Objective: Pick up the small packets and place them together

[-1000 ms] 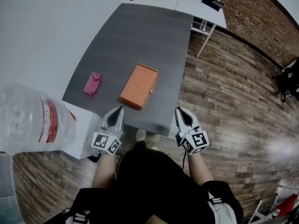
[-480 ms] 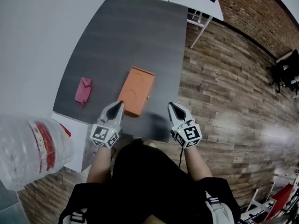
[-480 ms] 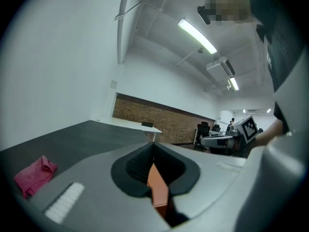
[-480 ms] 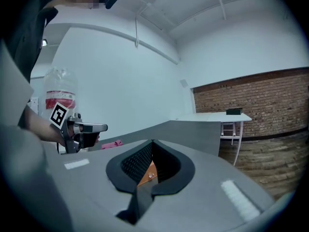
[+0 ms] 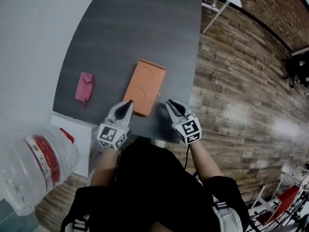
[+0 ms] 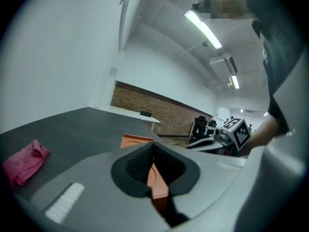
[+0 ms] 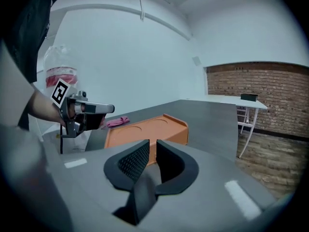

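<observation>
A pink small packet (image 5: 84, 87) lies on the left part of the dark grey table (image 5: 140, 28); it also shows in the left gripper view (image 6: 24, 161) and the right gripper view (image 7: 116, 122). An orange flat box (image 5: 145, 86) lies near the table's front edge. My left gripper (image 5: 126, 104) hovers at the box's near left corner, shut and empty (image 6: 153, 146). My right gripper (image 5: 170, 104) hovers by the box's near right corner; its jaws (image 7: 152, 141) have just been opening, a narrow gap shows, and nothing is between them.
A large clear water bottle (image 5: 34, 168) with a red label stands at lower left, next to a white cabinet (image 5: 72, 129) against the table's left corner. Wooden floor (image 5: 231, 81) lies to the right. A white desk (image 7: 231, 100) stands beyond the table.
Both grippers have moved forward and down, from in front of the table's edge to over it, close to the orange box. The packet and box have not moved on the table.
</observation>
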`<control>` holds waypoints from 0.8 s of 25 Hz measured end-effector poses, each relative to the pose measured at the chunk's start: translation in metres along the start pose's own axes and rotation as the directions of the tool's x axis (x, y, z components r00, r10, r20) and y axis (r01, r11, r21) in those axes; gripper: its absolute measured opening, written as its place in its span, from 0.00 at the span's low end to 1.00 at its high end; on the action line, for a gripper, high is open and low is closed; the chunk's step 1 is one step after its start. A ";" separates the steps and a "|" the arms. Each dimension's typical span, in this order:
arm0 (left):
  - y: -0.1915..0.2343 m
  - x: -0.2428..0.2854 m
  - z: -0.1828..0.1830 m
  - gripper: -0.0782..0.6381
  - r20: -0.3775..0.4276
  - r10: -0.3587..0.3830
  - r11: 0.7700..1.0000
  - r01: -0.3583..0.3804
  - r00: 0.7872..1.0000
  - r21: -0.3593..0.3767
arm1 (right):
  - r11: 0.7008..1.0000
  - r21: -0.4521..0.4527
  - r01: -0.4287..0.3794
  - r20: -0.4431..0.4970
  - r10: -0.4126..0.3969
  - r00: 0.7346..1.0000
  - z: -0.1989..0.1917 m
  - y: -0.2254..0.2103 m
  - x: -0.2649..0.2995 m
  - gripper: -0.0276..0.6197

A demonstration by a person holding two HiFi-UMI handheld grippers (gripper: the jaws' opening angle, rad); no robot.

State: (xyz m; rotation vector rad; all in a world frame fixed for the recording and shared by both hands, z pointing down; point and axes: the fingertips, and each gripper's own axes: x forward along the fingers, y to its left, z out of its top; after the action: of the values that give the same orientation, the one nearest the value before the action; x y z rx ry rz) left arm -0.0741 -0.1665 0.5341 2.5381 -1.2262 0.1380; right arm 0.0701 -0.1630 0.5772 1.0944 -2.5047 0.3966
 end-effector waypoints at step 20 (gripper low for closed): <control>0.003 -0.006 -0.024 0.11 -0.063 -0.039 0.998 0.036 0.997 -0.042 | 0.937 -0.322 -0.133 -0.273 0.042 0.961 -0.055 -0.004 0.074 0.24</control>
State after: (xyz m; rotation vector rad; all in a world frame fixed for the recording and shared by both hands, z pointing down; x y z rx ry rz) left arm -0.0787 -0.1563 0.5558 2.5006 -1.1456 0.1819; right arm 0.0397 -0.1911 0.6592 0.7432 -2.2798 0.1155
